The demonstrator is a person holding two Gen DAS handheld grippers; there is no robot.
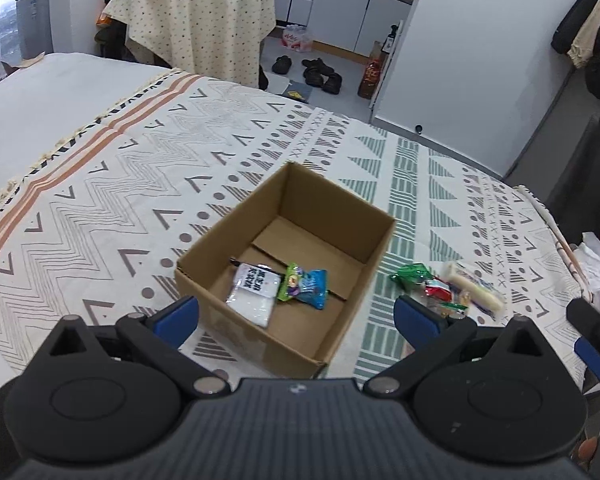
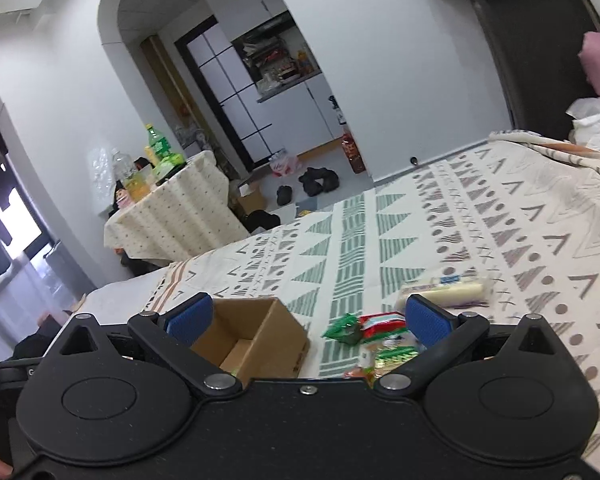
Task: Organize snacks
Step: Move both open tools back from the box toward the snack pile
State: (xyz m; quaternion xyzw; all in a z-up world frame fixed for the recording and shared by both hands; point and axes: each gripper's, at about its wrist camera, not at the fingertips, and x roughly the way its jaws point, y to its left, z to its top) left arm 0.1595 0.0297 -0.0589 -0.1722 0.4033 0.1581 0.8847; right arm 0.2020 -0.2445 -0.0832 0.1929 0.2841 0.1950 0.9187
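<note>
The left gripper (image 1: 296, 314) fills the bottom of the left wrist view, its two blue pads spread wide apart with nothing between them. It hangs over the near corner of one cardboard box (image 1: 332, 196), which sits open at the centre of the frame on the patterned bedspread (image 1: 100, 216). Two snacks lie in the box: a white packet (image 1: 252, 294) and, touching its right edge, a blue-and-green packet (image 1: 304, 286).

To the right of the box, at the lower right of that view, a loose pile of snacks (image 1: 440, 288) lies on the bedspread. In it I can count one green packet (image 1: 410, 274), one red-and-white packet (image 1: 438, 290) and one long white stick (image 1: 474, 288); the smaller pieces under them are too jumbled to count. A part of the other tool shows at the right edge.

The right gripper (image 2: 308, 316) takes up the bottom of the right wrist view, its jaws likewise wide apart and empty. The box (image 2: 260, 332) shows just past its left pad, the pile just behind its right pad, with the white stick (image 2: 444, 292) farthest back.

Beyond the bed, at the upper left of both views, stands one table (image 1: 196, 20) under a dotted cloth. Dark shoes (image 1: 316, 72) lie on the floor.
</note>
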